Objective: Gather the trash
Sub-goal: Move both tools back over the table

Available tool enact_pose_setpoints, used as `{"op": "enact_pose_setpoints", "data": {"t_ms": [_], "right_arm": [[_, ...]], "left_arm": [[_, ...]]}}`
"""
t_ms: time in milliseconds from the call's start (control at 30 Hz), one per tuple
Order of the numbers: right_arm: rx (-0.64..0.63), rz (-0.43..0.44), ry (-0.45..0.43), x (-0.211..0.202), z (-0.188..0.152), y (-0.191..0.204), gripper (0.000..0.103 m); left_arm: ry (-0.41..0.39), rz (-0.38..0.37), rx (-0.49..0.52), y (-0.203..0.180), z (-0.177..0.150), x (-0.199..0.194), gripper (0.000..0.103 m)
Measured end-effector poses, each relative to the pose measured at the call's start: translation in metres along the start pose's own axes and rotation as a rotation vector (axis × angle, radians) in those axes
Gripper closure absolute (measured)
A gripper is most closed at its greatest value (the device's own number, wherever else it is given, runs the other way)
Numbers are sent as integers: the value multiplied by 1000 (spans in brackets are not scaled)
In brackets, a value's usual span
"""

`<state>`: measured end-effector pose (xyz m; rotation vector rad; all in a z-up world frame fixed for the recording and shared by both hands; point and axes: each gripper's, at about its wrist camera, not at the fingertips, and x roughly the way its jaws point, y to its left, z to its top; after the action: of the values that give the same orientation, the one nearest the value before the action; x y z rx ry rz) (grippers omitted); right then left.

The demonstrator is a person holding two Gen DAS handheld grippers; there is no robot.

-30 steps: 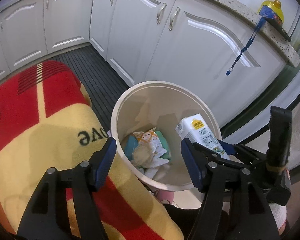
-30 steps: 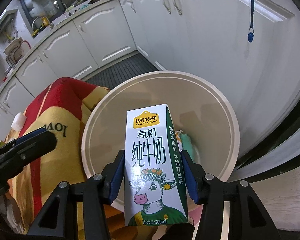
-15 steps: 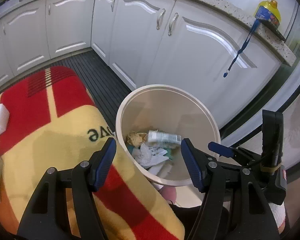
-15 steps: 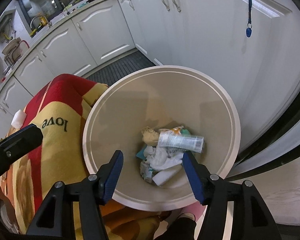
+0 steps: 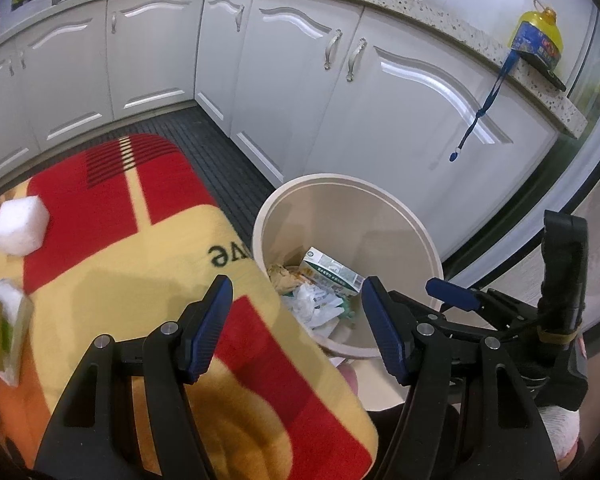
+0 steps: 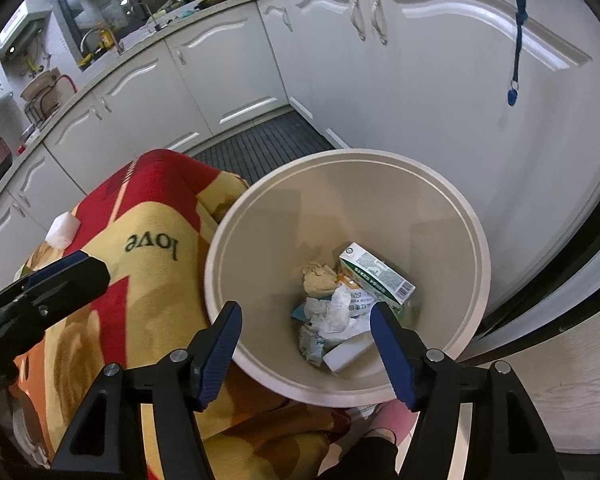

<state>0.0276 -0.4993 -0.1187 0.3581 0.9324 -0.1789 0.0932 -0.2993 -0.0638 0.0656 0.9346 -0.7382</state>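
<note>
A beige round bin (image 5: 416, 236) (image 6: 476, 256) stands on the floor beside a table covered with a red and yellow cloth (image 5: 112, 256) (image 6: 152, 264). A green and white milk carton (image 5: 332, 274) (image 6: 376, 278) lies in the bin on crumpled paper and wrappers (image 6: 332, 312). My left gripper (image 5: 296, 324) is open and empty over the cloth's edge near the bin. My right gripper (image 6: 306, 340) is open and empty above the bin's near rim. On the cloth lie a white sponge block (image 5: 20, 230) (image 6: 62, 230) and a green and white carton (image 5: 0, 332) at the left.
White kitchen cabinets (image 5: 284, 80) run behind the bin, with a dark ribbed floor mat (image 5: 220, 152) in front. A blue lanyard (image 5: 480, 112) hangs from the counter, where a yellow bottle (image 5: 538, 36) stands. The right gripper's body (image 5: 560, 312) shows beside the bin.
My right gripper opened and dropped the milk carton, which now lies in the bin. Both grippers have drawn back and up from the bin.
</note>
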Motion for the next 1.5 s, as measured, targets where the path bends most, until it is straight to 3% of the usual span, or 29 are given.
{"op": "enact_pose_setpoints", "data": {"t_ms": [500,1133,1333,1500], "right_arm": [[-81,78,-4,-8,-7,54,36],[-222,217,-14,-11,1,146,35],[-273,234,-2,-6,2,174,35],[-302,237,8,-3,3,190,35]], "left_arm": [[12,103,-58,50,-25,-48,37],[0,284,-249,184,-84,-139,37],[-3,344,-330,221,-85,-143,37],[21,366,-340,241,-74,-124,37]]}}
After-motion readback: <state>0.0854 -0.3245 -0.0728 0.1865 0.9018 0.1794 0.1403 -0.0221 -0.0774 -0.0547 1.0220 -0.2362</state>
